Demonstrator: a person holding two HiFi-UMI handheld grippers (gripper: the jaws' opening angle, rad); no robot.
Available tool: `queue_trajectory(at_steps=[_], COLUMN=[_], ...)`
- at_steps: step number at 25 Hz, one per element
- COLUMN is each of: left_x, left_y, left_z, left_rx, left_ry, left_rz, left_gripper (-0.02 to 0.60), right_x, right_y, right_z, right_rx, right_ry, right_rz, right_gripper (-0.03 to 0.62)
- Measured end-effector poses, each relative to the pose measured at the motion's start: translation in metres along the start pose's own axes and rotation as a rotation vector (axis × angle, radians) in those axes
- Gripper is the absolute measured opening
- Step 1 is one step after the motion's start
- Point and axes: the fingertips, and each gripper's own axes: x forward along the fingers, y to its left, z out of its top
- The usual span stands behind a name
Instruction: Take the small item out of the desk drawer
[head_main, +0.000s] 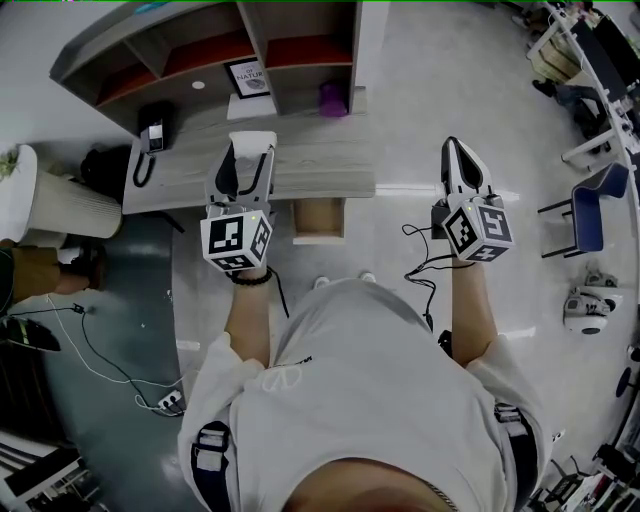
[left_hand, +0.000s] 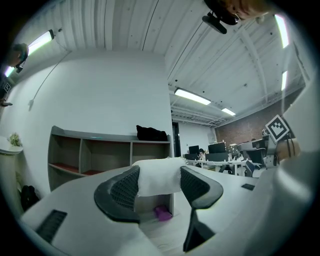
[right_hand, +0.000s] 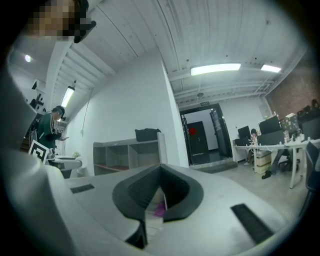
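Left gripper holding a small white item above the desk, drawer standing open

My left gripper (left_hand: 159, 187) is clamped on a small white item (left_hand: 156, 174), a soft-looking pale lump pinched between both pads and lifted over the desk (head_main: 310, 165). My right gripper (right_hand: 160, 171) is closed on nothing, jaws together, hanging off to the side over the floor. Just below the desk's front edge, the drawer (head_main: 320, 218) looks pulled out, its inside bare as far as I can see. A purple object (head_main: 332, 100) sits further back by the shelf unit (head_main: 200, 50). I judge the removal done; only setting the item down, and perhaps closing the drawer, remains.
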Motion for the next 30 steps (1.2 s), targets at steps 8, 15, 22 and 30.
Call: queue_trajectory(at_steps=[8,15,22,30], left_x=[-0.001,-0.003,-0.003,-0.005], left_y=[0.008,0.005,0.003,0.001], left_z=[0.007,0.01,0.005,0.008], left_rx=[0.018,0.019,0.01,0.013], left_ry=[-0.029,-0.033,-0.022,-0.031], left_rz=[0.014,0.006,0.005,0.004], left_gripper=[0.253,0.253,0.253,0.253], right_x=[-0.008,-0.006,-0.004,-0.007], right_y=[-0.016,-0.015,-0.008,-0.012], right_z=[0.013,0.008,0.003,0.001], right_rx=[-0.031,0.024,0.039,0.033], right_ry=[-0.007,0.009,0.029,0.031], right_rz=[-0.017,-0.003,0.031,0.012], right_gripper=[0.002,0.002,0.002,0.001])
